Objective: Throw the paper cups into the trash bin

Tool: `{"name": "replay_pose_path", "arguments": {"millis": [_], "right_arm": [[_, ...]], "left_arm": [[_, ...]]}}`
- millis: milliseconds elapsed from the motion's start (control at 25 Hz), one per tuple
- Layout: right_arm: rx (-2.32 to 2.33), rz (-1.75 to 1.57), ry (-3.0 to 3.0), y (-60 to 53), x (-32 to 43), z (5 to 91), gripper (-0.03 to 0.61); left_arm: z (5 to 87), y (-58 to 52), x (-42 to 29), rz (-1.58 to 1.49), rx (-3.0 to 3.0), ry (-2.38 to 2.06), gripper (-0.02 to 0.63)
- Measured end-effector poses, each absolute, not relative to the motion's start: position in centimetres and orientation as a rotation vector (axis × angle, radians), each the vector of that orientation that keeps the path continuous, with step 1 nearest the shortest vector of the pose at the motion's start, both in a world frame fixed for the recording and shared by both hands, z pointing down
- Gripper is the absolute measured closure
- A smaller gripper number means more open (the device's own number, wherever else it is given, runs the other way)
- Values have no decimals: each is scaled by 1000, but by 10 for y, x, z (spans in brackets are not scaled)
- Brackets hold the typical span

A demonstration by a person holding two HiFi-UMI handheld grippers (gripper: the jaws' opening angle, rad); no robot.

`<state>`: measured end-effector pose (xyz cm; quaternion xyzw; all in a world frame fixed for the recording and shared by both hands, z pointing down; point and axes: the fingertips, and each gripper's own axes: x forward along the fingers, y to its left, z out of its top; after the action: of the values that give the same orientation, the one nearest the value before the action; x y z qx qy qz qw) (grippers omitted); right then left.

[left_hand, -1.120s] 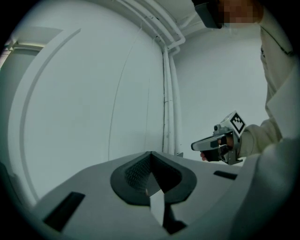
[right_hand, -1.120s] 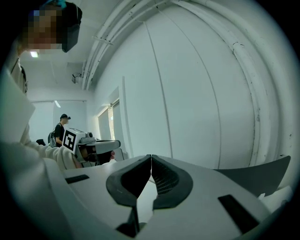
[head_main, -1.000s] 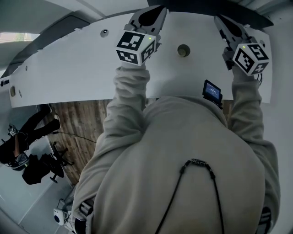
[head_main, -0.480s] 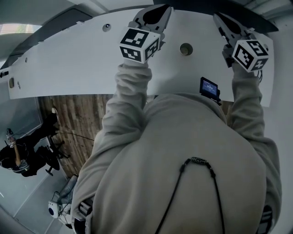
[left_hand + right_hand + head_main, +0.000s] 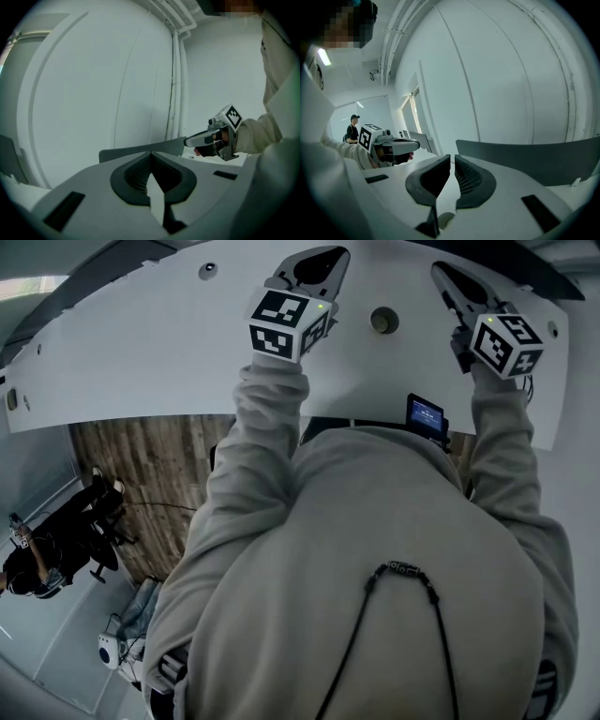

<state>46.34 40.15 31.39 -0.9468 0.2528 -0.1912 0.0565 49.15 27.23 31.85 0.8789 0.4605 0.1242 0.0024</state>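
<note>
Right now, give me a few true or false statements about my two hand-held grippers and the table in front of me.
The left hand-held gripper and the right hand-held gripper are both over the white table. True.
The right hand-held gripper holds a paper cup. False: its jaws are together, with nothing between them.
The left hand-held gripper is shut and empty. True.
The floor is grey carpet. False: beside the table it is wood planks.

Screen (image 5: 427, 415) txt unreadable; desk (image 5: 141, 362) near edge behind torso (image 5: 375, 549).
</note>
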Motion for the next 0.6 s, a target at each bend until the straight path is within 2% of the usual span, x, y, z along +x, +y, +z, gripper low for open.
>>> {"name": "replay_pose_path", "arguments": {"millis": [200, 480, 600], "right_arm": [[-2859, -706, 764, 388, 485, 328, 545], [-2814, -876, 765, 374, 499, 380, 425], [-2779, -963, 771, 372, 501, 404, 410]], "left_arm": [[330, 258, 510, 476, 2723, 1417, 611], [371, 240, 518, 609, 2691, 1359, 611], [388, 235, 518, 656, 2673, 1343, 611]]}}
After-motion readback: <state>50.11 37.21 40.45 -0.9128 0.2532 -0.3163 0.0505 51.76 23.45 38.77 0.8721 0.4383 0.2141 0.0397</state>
